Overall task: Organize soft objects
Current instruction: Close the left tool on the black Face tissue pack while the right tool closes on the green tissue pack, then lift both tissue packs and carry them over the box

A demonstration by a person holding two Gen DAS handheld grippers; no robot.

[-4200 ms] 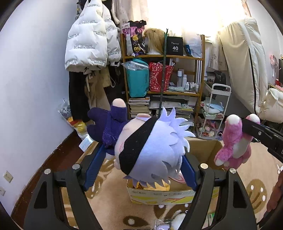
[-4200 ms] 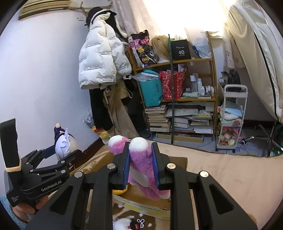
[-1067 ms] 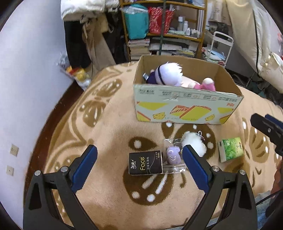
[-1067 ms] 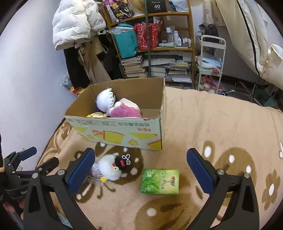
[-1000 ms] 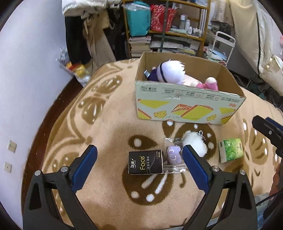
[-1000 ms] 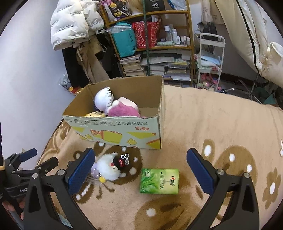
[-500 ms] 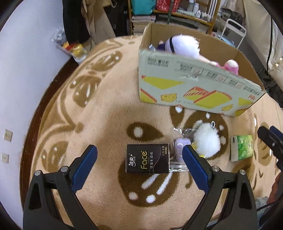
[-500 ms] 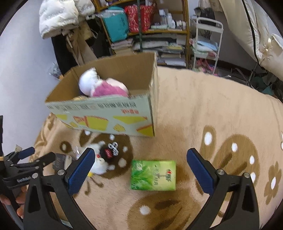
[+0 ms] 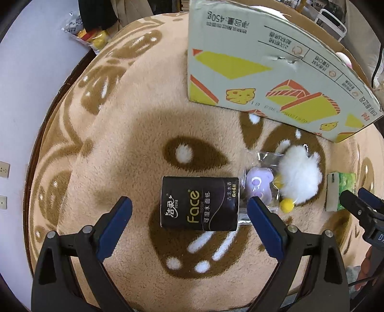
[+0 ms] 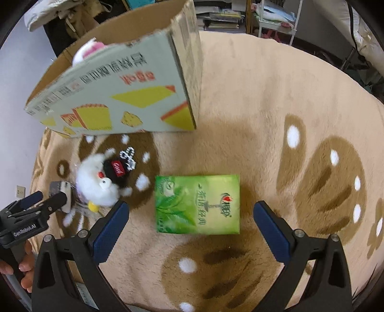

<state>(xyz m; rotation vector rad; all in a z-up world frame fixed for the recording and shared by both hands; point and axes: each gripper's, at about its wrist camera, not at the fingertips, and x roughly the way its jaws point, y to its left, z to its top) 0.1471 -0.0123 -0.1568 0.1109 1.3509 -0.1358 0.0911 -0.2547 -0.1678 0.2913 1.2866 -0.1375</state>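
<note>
My left gripper (image 9: 189, 204) is open and empty, its fingers either side of a black "Face" tissue pack (image 9: 200, 203) lying on the rug. Right of the pack lie a small purple toy in clear wrap (image 9: 258, 186) and a white fluffy duck plush (image 9: 298, 174). My right gripper (image 10: 190, 207) is open and empty, straddling a green tissue pack (image 10: 198, 204). The duck plush (image 10: 98, 181), with a black cap, lies left of it. The cardboard box (image 9: 268, 72) stands behind; a pink plush (image 10: 87, 49) peeks over its rim.
The beige rug with brown patterns (image 10: 300, 120) covers the floor. The white wall (image 9: 26, 79) and a wooden floor strip are at the left. A shelf cart (image 10: 276, 21) and clutter stand beyond the box (image 10: 115, 91). The left gripper's body (image 10: 28, 216) shows at the right wrist view's left edge.
Both grippers, which earlier dropped the plush toys into the box, have come down close to the rug. The left now straddles the black pack, the right the green pack.
</note>
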